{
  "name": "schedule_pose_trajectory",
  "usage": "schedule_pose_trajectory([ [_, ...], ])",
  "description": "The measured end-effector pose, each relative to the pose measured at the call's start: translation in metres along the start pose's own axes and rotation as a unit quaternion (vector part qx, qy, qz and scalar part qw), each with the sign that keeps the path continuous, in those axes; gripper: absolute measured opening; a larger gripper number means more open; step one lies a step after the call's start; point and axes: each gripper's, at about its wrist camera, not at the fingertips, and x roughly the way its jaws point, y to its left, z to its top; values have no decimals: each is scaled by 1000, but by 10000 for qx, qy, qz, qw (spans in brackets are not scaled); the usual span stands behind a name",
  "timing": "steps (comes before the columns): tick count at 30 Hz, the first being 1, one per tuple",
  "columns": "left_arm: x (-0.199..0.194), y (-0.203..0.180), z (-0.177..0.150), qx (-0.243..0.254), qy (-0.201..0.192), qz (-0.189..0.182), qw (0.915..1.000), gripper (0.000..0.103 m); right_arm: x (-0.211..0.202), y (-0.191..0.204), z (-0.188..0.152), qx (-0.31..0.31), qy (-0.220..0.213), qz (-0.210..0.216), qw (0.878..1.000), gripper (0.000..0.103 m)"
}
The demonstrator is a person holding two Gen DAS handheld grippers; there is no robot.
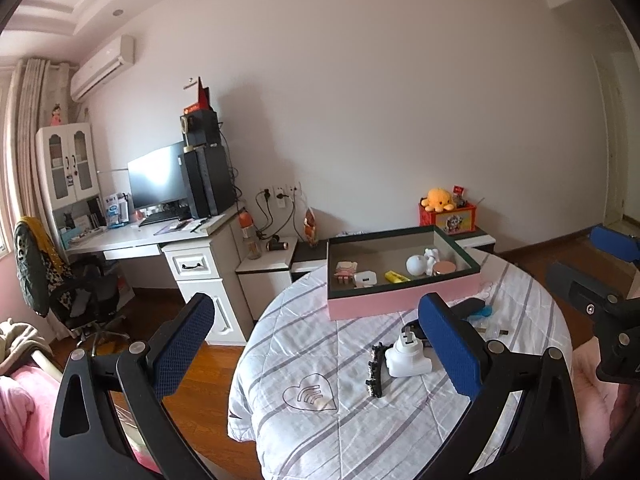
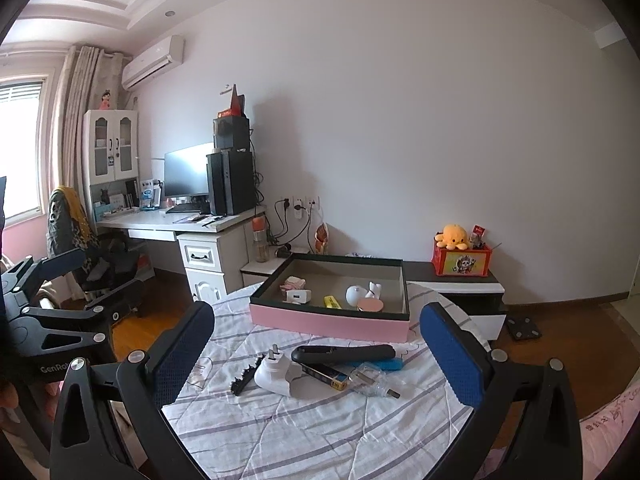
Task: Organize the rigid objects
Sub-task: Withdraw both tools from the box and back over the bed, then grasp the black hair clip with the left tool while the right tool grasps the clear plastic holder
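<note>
The round quilt-covered surface (image 2: 312,432) carries a pink-sided box (image 2: 332,324) at its far side, already holding several small things. Nearer, loose items are clustered: a black handle (image 2: 344,353) lying left to right, a white plug adapter (image 2: 276,376), a black toothed clip (image 2: 245,380). Both the right tongs (image 2: 316,360) and the left tongs (image 1: 316,344) are held apart and empty above the cluster. The adapter is judged nearer the right; room toward the box is open.

The left hand-held gripper's finger (image 1: 448,344) hides part of the black remote (image 1: 466,307).
</note>
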Motion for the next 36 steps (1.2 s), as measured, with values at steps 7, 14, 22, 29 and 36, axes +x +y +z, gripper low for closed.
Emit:
schedule_pose_trajectory([
  [7, 27, -7, -12, 23, 350, -226, 9991, 103, 21, -14, -12, 152, 300, -80, 9994, 103],
  [14, 82, -2, -55, -229, 1269, -504, 9904, 103, 52, -36, -41, 384, 841, -235, 9954, 103],
  [22, 134, -12, -96, -226, 1991, -522, 9783, 103, 90, -57, -81, 631, 1547, -326, 9854, 103],
  [29, 169, -26, -112, -42, 2316, -645, 9707, 103, 108, -73, -101, 712, 1886, -429, 9785, 103],
  [36, 193, -35, -113, -129, 2490, -869, 9645, 99, 126, -87, -106, 704, 2039, -491, 9752, 103],
])
